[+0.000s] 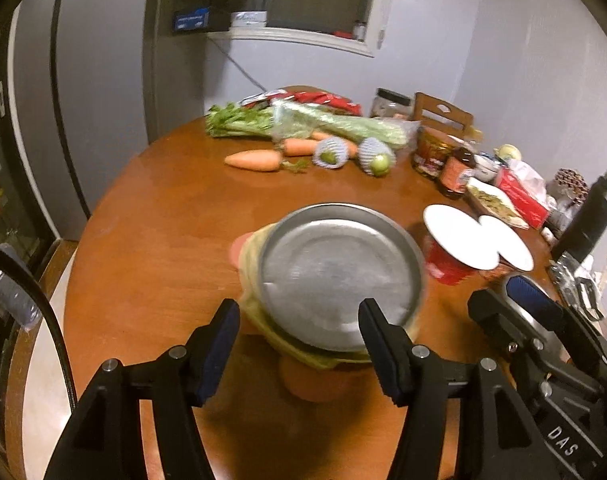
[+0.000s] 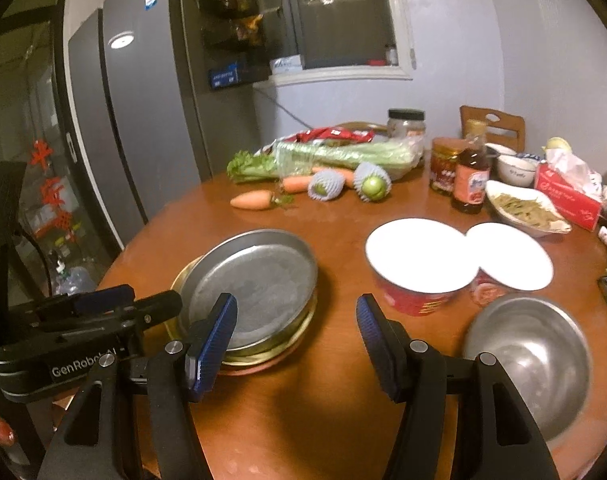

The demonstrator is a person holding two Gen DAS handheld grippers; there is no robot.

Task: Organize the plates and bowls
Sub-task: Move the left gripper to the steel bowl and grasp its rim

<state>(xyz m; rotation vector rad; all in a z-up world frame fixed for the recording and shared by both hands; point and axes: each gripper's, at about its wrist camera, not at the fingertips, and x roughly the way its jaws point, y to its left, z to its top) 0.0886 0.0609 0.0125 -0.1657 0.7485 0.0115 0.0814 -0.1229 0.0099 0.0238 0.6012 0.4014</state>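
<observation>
The left hand-held gripper (image 1: 299, 344) hung over the near edge of the plate stack with its jaws parted and nothing pinched between them, and the right hand-held gripper (image 2: 297, 344) was likewise released, empty above bare wood. The round wooden surface (image 2: 335, 408) carried everything: at its near left sat the stack, a metal plate (image 2: 251, 288) resting slightly off-centre on a yellow plate (image 2: 303, 334) with something pinkish under that. To the right stood a red bowl (image 2: 411, 300) with a white plate (image 2: 419, 256) laid over it, a second white plate (image 2: 511, 256) touching its rim over another red container, and a steel bowl (image 2: 531, 360) near the surface's right edge. Farther back lay celery (image 2: 343, 152), carrots (image 2: 251, 200), wrapped fruit (image 2: 371, 184), jars and a sauce bottle (image 2: 469, 180). The stack looked done for now, with the steel bowl and the covered red bowls likely still to be sorted. The risks seemed plain: the metal plate sat skewed, so a brush from a finger on the way out could slide it off the yellow one; the white plates only balanced on their bowls and overlapped, so lifting one carelessly could tip the other; and the steel bowl's slick curved wall could slip from a shallow pinch.
</observation>
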